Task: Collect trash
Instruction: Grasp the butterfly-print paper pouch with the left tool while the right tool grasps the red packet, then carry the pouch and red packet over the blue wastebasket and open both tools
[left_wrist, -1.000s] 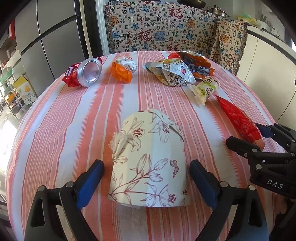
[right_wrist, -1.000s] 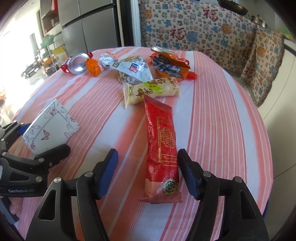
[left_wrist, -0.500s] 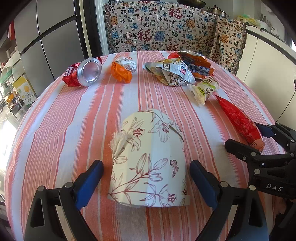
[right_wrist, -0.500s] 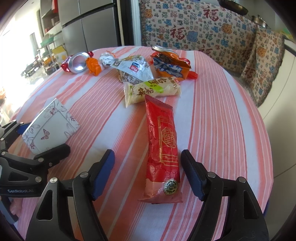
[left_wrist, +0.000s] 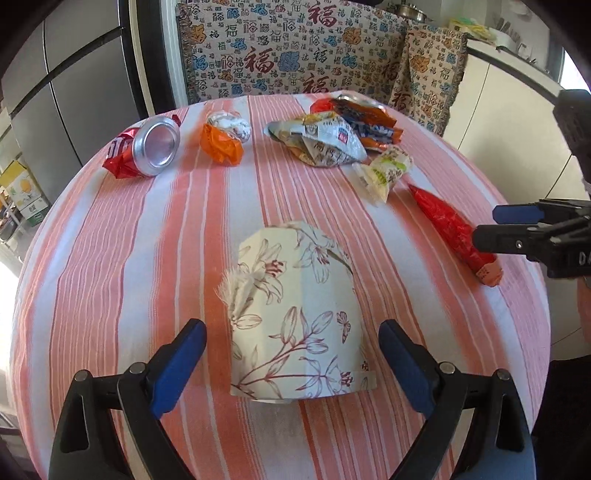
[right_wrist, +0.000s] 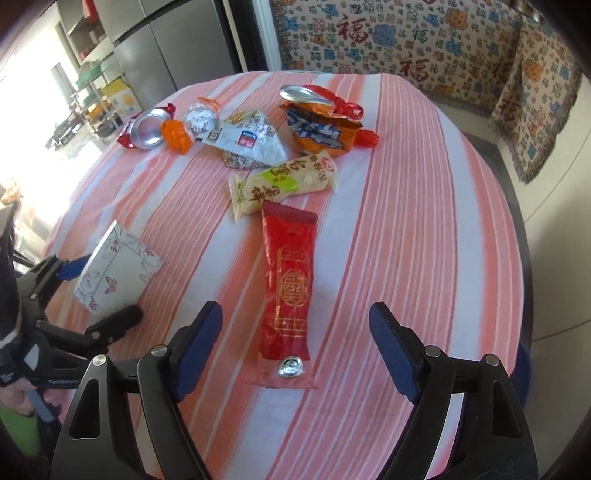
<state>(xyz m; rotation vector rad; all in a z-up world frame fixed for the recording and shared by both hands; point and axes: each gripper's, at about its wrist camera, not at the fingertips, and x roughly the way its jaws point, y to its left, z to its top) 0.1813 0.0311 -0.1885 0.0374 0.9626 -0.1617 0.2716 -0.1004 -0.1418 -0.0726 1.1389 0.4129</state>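
- Trash lies scattered ahead of both your grippers on the striped worktop (left_wrist: 110, 280); the nearest pieces are a floral paper cup (left_wrist: 295, 317) and a long red wrapper (right_wrist: 288, 288).
- Your left gripper (left_wrist: 293, 363) is spread wide, its blue pads either side of the floral paper cup with a gap on each side, gripping nothing.
- Your right gripper (right_wrist: 295, 343) is equally wide open, straddling the near end of the long red wrapper without touching it, and holds nothing.
- From the left gripper, the right gripper (left_wrist: 532, 236) shows to its right, near the wrapper's end; from the right one, the left gripper (right_wrist: 74, 295) sits to its left beside the cup.
- Bare cloth lies between the cup and the far litter, and to the right of the red wrapper up to the worktop's rounded edge.
- The cup lies on its side, flattened, cream with brown flowers.
- Beyond the right gripper, a pale yellow-green packet (right_wrist: 284, 184) touches the wrapper's far end; further on lie a white crumpled bag (right_wrist: 251, 144) and an orange snack bag (right_wrist: 317, 129).
- Far left of those, a crushed red can (left_wrist: 147, 149) lies beside an orange wrapper (left_wrist: 221, 144).
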